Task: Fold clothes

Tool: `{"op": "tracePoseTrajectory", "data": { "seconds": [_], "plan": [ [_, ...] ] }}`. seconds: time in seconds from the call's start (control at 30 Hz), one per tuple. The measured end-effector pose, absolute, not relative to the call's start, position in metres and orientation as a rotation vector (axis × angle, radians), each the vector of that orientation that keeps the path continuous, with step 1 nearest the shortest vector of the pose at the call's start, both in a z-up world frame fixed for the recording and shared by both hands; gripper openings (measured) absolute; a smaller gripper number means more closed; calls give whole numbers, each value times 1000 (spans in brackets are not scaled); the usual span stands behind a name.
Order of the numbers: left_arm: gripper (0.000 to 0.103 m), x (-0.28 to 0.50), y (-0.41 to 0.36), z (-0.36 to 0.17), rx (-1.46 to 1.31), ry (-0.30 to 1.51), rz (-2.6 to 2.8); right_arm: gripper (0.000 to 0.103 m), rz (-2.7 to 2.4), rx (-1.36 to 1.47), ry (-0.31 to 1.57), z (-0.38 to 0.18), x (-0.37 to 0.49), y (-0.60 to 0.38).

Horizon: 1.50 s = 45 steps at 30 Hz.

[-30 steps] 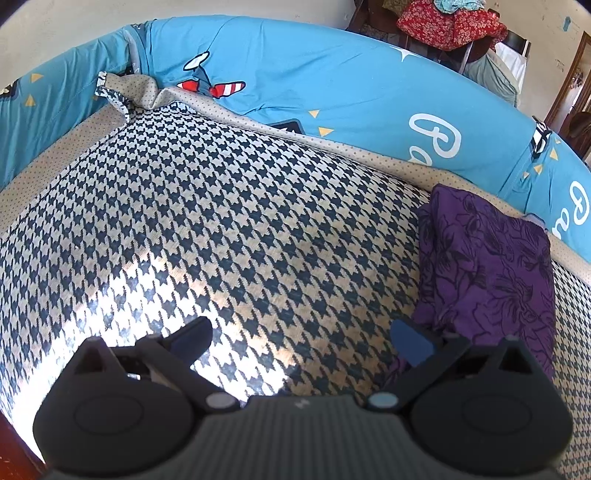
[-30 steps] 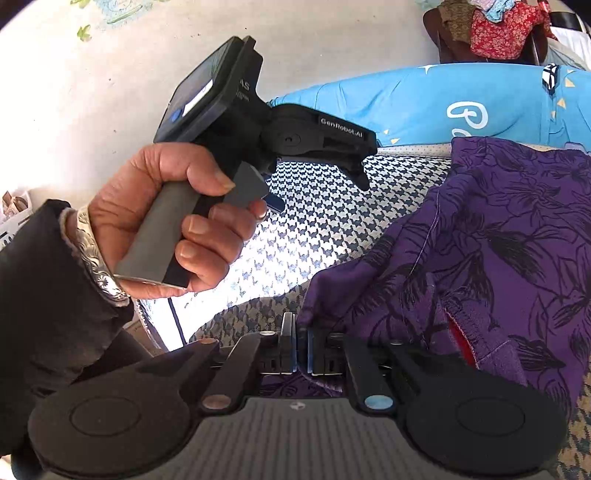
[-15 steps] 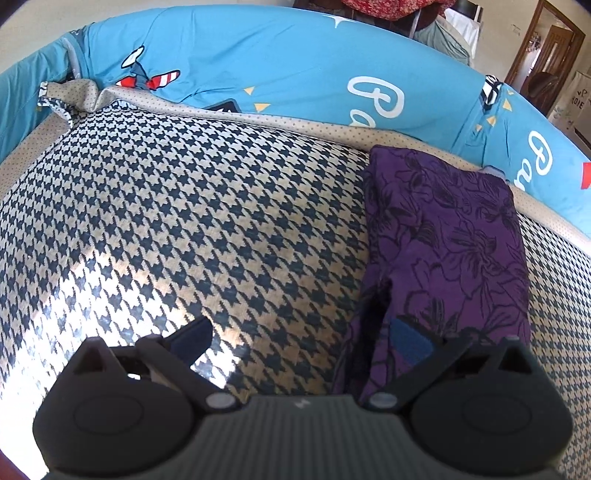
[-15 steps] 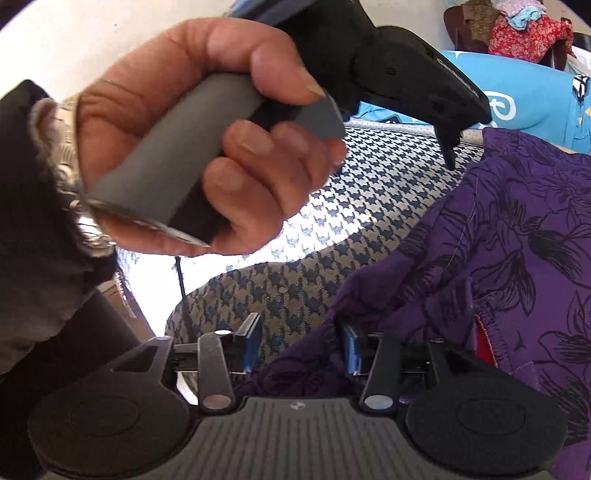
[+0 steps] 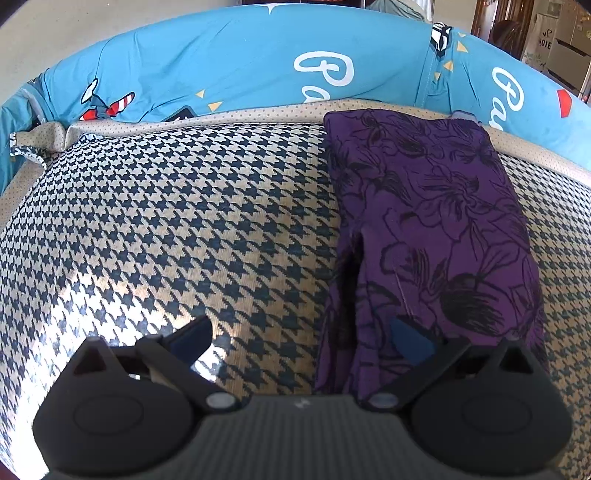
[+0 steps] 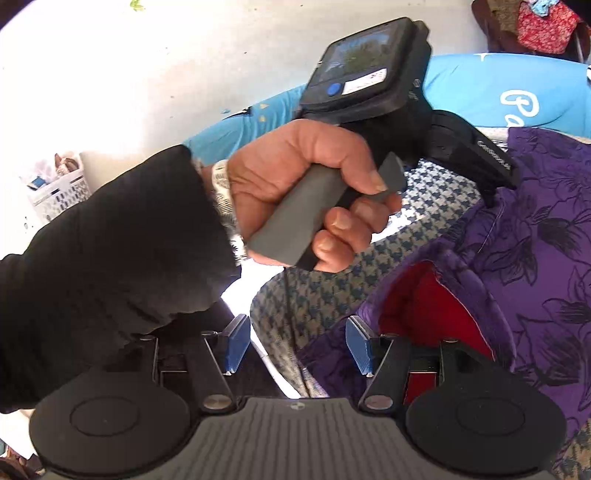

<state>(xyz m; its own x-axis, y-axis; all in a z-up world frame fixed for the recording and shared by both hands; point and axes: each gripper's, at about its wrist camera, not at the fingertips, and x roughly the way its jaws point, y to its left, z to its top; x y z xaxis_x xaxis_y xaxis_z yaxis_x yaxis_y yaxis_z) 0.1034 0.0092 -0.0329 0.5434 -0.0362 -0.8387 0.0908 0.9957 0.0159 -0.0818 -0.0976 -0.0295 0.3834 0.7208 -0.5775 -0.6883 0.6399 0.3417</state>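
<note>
A purple garment with a black flower print (image 5: pixel 436 221) lies folded in a long strip on the houndstooth cover (image 5: pixel 166 221). My left gripper (image 5: pixel 301 341) hangs open over the strip's near left edge, its right finger above the cloth and its left finger above the cover. In the right wrist view the same purple garment (image 6: pixel 546 229) shows a red inner side (image 6: pixel 424 306) at its near corner. My right gripper (image 6: pixel 295 347) is opening, its pads pressing on nothing, with the cover's edge and a thin cable between them. A hand (image 6: pixel 306 184) in a black sleeve grips the other gripper's grey handle.
A blue bolster with white lettering (image 5: pixel 258 66) runs along the far side of the cover. A white basket (image 6: pixel 55 188) stands against the wall at the left. Red and other clothes are piled on a chair (image 6: pixel 543 26) at the back right.
My right gripper was shut on the purple cloth's corner, then let go and opened. My left gripper moved toward the garment, which now lies under its right finger.
</note>
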Motion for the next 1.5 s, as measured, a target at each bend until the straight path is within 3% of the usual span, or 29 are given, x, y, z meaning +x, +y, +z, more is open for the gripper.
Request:
{"op": "tracePoseTrajectory", "data": {
  "seconds": [0.2,0.47,0.53,1.07,1.13,1.17,1.23,1.3,1.5],
  "plan": [
    [103,108,28,-40,55,1032,13,57,844,-50,719,-25,-99,-104],
    [103,106,43,-42,64,1030,90,59,751,86,695,-19,-104,-168],
    [103,108,45,-44,64,1037,100,62,721,48,692,-22,-105,-169],
    [103,101,51,-30,-25,1013,44,62,656,-553,514,-60,-109,-91],
    [103,99,51,-26,-31,1003,28,52,669,-555,511,-63,-107,-84],
    [103,98,51,-24,-34,996,21,38,682,-547,512,-64,-106,-81],
    [103,97,51,-20,-37,983,8,21,712,-530,515,-64,-105,-74],
    [103,95,52,-16,-37,970,3,12,753,-515,528,-66,-105,-67],
    [103,90,59,-4,-64,943,-20,12,836,-395,573,-68,-104,-49]
  ]
}}
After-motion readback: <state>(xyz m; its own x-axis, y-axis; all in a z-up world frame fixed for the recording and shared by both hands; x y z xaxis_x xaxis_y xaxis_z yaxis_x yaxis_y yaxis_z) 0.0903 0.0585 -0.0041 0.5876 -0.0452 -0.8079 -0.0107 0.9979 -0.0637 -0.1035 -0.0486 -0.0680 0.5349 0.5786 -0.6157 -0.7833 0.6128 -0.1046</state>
